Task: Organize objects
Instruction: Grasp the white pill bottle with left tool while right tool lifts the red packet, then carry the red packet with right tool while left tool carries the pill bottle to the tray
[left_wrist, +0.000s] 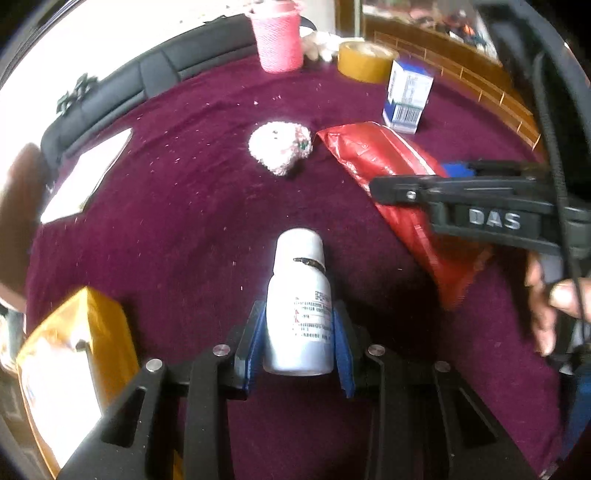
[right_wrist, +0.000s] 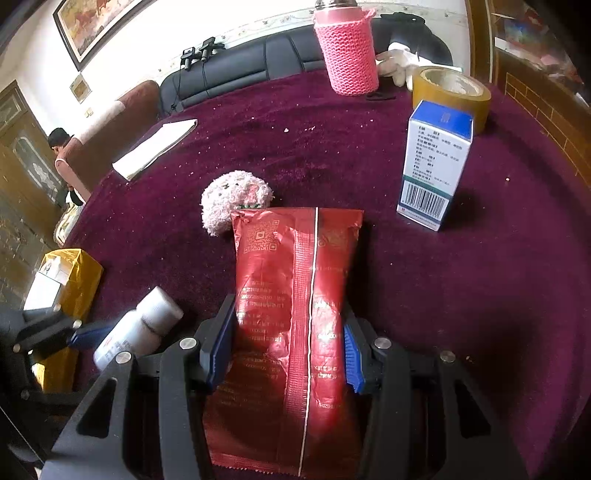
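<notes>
The white plastic bottle (left_wrist: 299, 306) with a rounded white cap and printed label sits between the blue pads of your left gripper (left_wrist: 299, 341), cap pointing away from you over the dark red velvet tablecloth (left_wrist: 184, 192). The pads lie against both sides of its body, so your left tongs are clamped on it. No earlier view is here to compare.

Your right gripper (right_wrist: 286, 343) is clamped on the crinkled red foil packet (right_wrist: 295, 302), its blue pads pressing in the packet's two long edges. The packet reaches forward past the fingertips, and its far end almost meets the fluffy pink-and-white knitted ball (right_wrist: 234, 201) just ahead and a little left. From the right wrist view, the bottle and your left gripper lie close on the left of these tongs.

Ahead and right of the right tongs stands the blue-and-white cardboard box (right_wrist: 434, 166) with a barcode, upright. Beyond it sits the roll of tan packing tape (right_wrist: 452, 96), and farther left the flask in a pink knitted sleeve (right_wrist: 347, 55). Left of your left tongs lies a yellow-wrapped parcel (left_wrist: 74, 354).
</notes>
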